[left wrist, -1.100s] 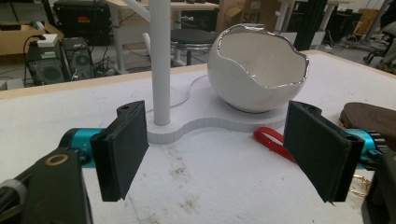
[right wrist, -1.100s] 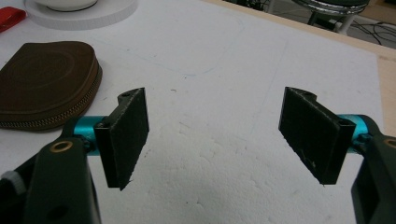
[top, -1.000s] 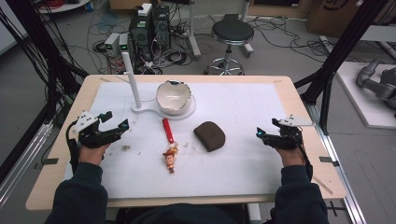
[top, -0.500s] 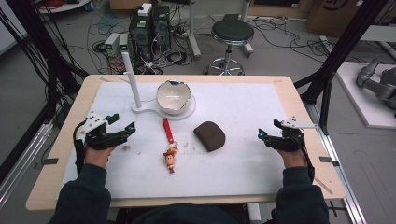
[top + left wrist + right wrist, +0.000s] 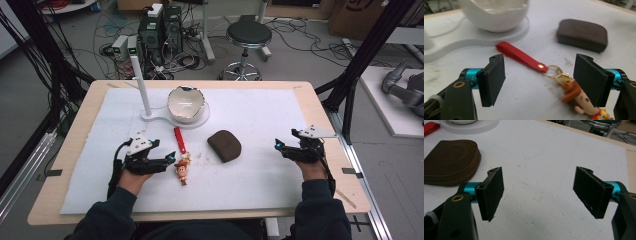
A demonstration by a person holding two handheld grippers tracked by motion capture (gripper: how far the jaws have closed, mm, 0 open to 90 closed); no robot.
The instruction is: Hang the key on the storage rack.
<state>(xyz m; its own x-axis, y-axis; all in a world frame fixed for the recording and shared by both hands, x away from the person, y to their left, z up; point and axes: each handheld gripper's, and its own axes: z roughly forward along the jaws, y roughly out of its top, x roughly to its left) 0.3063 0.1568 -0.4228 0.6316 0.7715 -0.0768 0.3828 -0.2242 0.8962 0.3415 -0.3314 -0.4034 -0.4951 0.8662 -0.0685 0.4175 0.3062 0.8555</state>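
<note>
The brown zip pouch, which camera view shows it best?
The right gripper view: the brown zip pouch is close, sharp, its zipper edge visible. The left gripper view shows it blurred; the high view shows it whole but small.

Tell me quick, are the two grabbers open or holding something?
Left gripper: open, holding nothing, the keychain lying between its jaws.
Right gripper: open, holding nothing.

Even overhead light, soft shadows; near objects blurred.
</note>
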